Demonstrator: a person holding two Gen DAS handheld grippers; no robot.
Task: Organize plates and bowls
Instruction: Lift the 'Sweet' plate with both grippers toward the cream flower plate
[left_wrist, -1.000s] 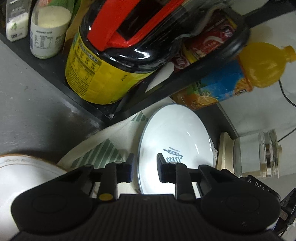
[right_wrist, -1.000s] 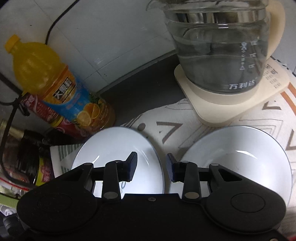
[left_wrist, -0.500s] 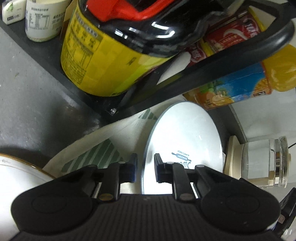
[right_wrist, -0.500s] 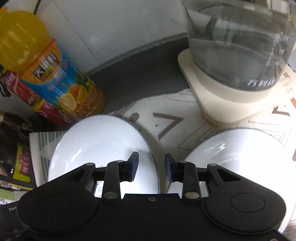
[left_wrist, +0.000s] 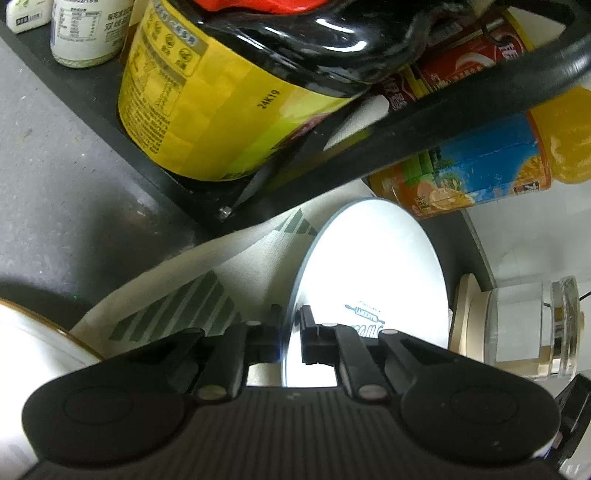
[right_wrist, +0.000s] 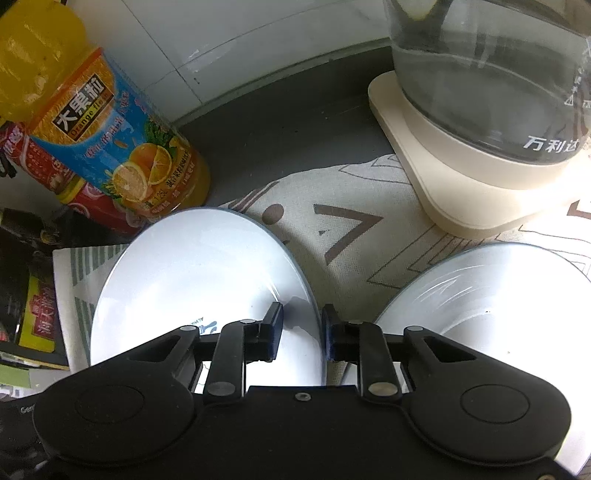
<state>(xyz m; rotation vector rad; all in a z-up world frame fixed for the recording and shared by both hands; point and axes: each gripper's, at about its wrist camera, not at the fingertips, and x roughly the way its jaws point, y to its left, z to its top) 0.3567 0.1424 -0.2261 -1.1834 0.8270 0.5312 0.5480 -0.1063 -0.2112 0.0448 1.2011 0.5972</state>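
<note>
A white plate with a printed logo (left_wrist: 369, 273) lies on a patterned cloth (left_wrist: 177, 314). My left gripper (left_wrist: 290, 332) is shut on its near rim, one finger on each side. The same plate (right_wrist: 195, 280) shows in the right wrist view. My right gripper (right_wrist: 301, 332) straddles its right rim with the jaws a little apart, not clamped. A second white plate (right_wrist: 480, 295) lies to the right. A white bowl with a gold rim (left_wrist: 33, 347) sits at the left edge of the left wrist view.
A black shelf (left_wrist: 369, 162) overhangs the cloth, holding a yellow-labelled jar (left_wrist: 207, 110). An orange juice bottle (right_wrist: 110, 136) stands behind the plate. A glass kettle (right_wrist: 498, 81) on a cream base stands at the back right.
Both grippers moved forward onto the logo plate. The left fingers closed on its rim; the right fingers narrowed around its right rim.
</note>
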